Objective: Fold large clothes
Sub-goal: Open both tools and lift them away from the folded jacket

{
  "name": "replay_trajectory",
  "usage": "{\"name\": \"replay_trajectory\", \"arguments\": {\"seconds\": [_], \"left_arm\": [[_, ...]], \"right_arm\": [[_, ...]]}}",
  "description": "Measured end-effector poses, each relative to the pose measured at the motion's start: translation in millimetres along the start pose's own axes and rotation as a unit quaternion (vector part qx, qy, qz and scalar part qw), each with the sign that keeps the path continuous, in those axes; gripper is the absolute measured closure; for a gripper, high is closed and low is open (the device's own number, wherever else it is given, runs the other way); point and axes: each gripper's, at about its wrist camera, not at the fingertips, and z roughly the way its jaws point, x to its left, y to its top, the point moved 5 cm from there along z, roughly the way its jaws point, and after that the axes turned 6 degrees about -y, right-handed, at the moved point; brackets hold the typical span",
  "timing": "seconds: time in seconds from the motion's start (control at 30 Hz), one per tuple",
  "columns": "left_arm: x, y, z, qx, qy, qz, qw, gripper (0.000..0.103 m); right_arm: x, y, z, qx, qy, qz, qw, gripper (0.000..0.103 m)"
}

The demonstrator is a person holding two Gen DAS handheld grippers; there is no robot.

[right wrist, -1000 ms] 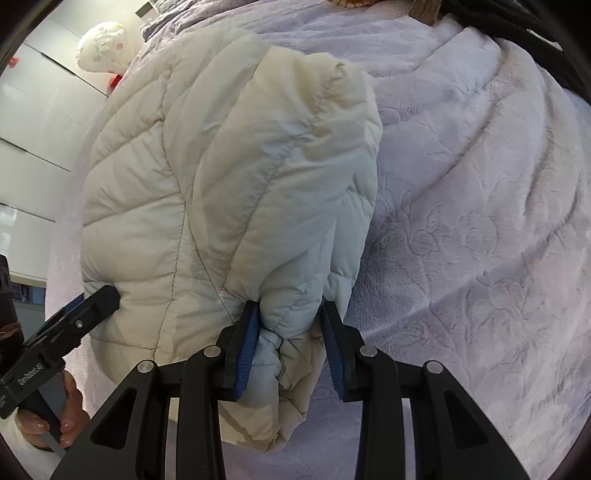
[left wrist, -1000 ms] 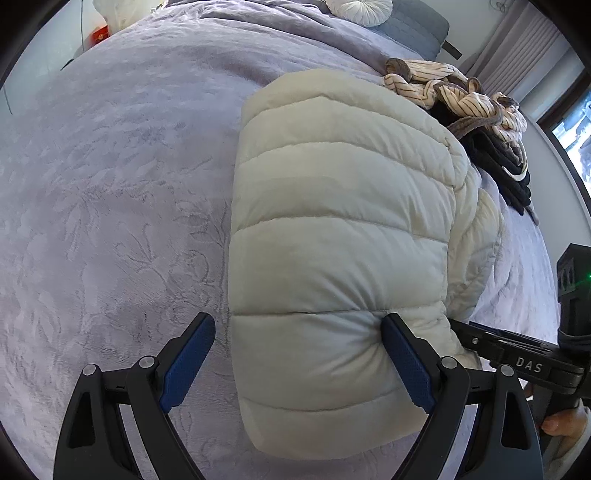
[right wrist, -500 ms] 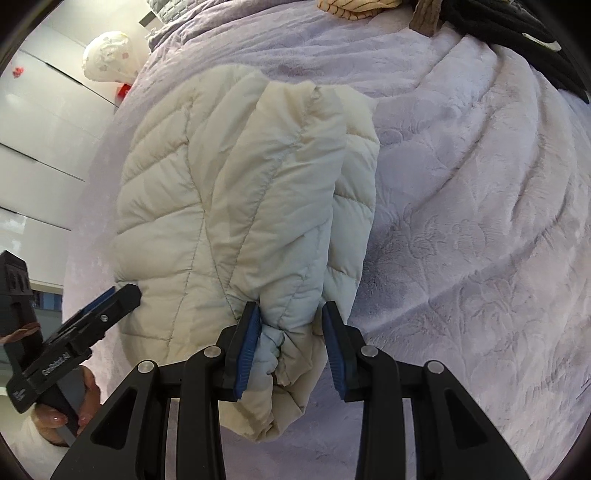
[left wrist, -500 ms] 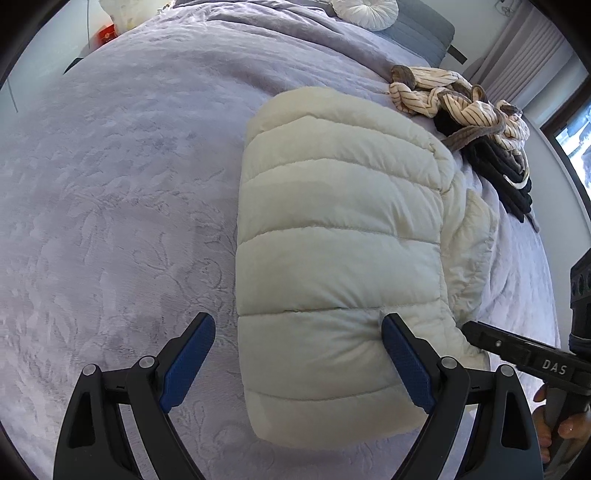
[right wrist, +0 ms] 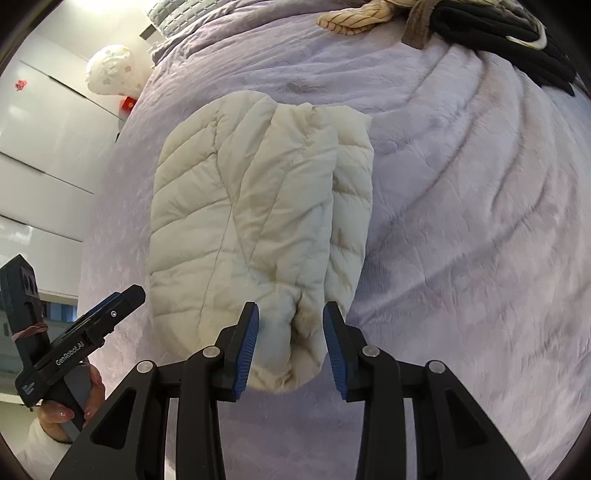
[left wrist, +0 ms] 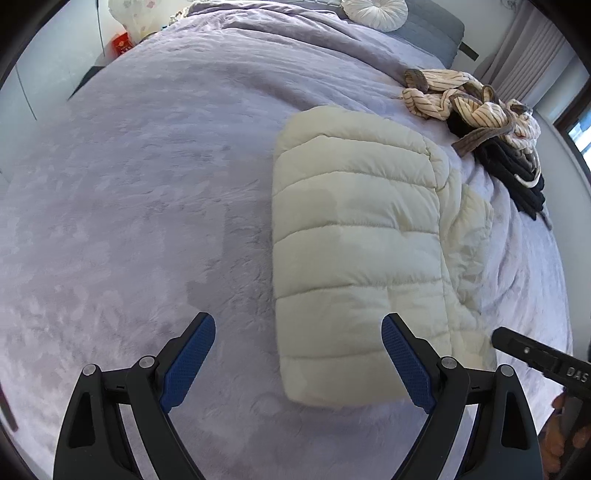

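A cream quilted puffer jacket (left wrist: 354,236) lies folded into a thick rectangle on the lilac bed cover (left wrist: 147,184). My left gripper (left wrist: 297,354) is open and empty, pulled back above the jacket's near end. In the right wrist view the jacket (right wrist: 258,206) lies lengthwise, its folded sleeve end between my jaws. My right gripper (right wrist: 291,345) is open around that end, with gaps between the pads and the fabric. The left gripper (right wrist: 92,325) shows at the lower left, and the right gripper (left wrist: 543,358) shows at the lower right of the left wrist view.
A striped cream garment (left wrist: 465,98) and dark clothes (left wrist: 517,173) are piled at the bed's far right. A round white cushion (left wrist: 373,13) and grey pillow (left wrist: 432,33) lie at the head. White wardrobe doors (right wrist: 44,155) stand left of the bed.
My right gripper has opened and let go of the jacket's folded end. Both grippers have drawn back from the jacket, which now looks smaller and lies flat on the bed.
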Motion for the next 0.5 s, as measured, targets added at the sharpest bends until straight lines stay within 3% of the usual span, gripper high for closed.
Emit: {"name": "replay_trajectory", "arguments": {"seconds": [0.5], "left_arm": [[-7.4,-28.1,-73.3,0.007,0.007,0.008,0.9999,0.010]], "right_arm": [[35.1,-21.4,-57.8,-0.007,0.004,-0.010,1.000,0.031]]}}
